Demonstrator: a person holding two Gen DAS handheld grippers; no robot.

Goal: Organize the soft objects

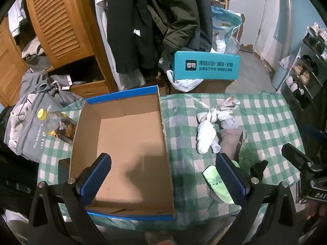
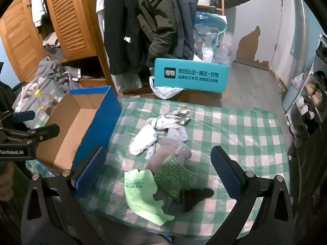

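Between the right gripper's (image 2: 158,169) spread fingers, the sock pile (image 2: 163,159).

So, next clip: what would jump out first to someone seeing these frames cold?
Probably the open blue shoebox, empty, on the left of the green checked tablecloth, with the left gripper open above it. Right of the box lies a heap of soft items: a white sock, a light green cloth, green bubble wrap and a black sock, framed by the open right gripper. Behind, a teal box with Chinese print stands out.
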